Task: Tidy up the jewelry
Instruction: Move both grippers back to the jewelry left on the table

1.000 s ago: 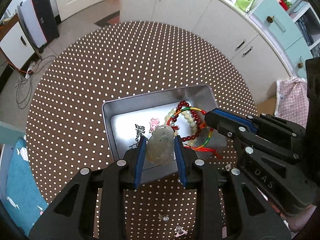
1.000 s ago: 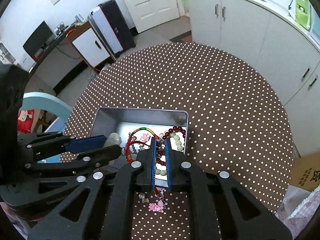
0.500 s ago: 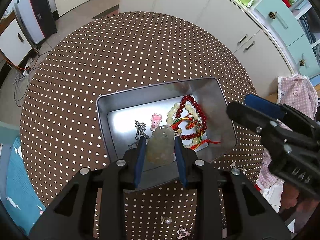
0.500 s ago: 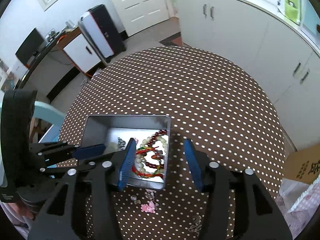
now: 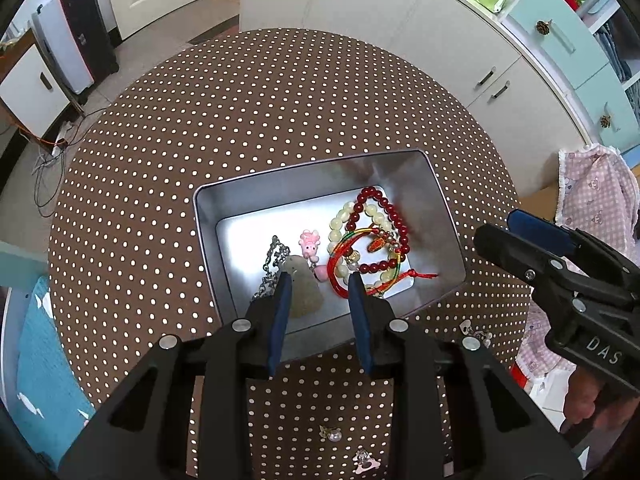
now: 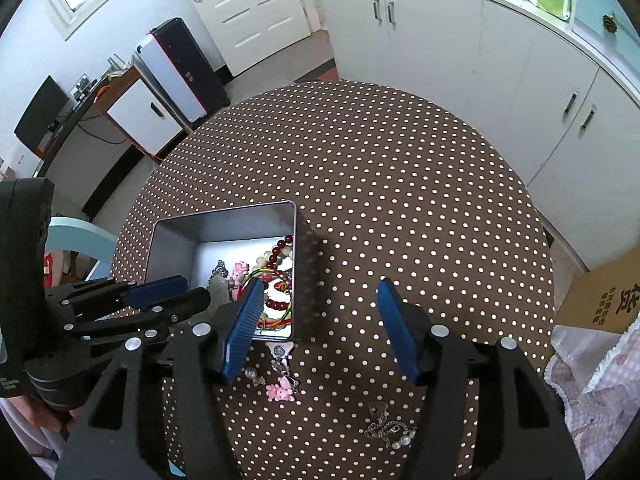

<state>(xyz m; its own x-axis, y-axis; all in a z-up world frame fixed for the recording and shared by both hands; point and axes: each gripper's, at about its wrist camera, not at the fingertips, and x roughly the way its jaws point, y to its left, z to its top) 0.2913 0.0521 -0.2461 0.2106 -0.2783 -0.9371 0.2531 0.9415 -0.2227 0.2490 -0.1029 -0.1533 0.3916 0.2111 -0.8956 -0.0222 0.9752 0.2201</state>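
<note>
A silver tin (image 5: 448, 216) sits on the brown dotted table (image 5: 280, 100). It holds a pale jade pendant (image 5: 306, 296) on a chain, a pink charm (image 5: 310, 242) and red and pale bead bracelets (image 5: 376, 240). My left gripper (image 5: 320, 292) is open above the tin's near edge, with the pendant lying loose below it. My right gripper (image 6: 318, 300) is open wide over the table, right of the tin (image 6: 304, 264). Loose pieces lie on the table: pink charms (image 6: 280, 392) and a pearl piece (image 6: 390, 432).
White cabinets (image 6: 460, 40) curve behind the table. A cardboard box (image 6: 600, 296) stands to the right, a blue chair (image 6: 76, 236) to the left. Small trinkets (image 5: 332, 434) lie near the table's front edge, and one (image 5: 476, 332) by the tin's right corner.
My left gripper has opened and let the jade pendant drop into the tin. My right gripper opened, released the bracelet into the tin, and drew back to the right.
</note>
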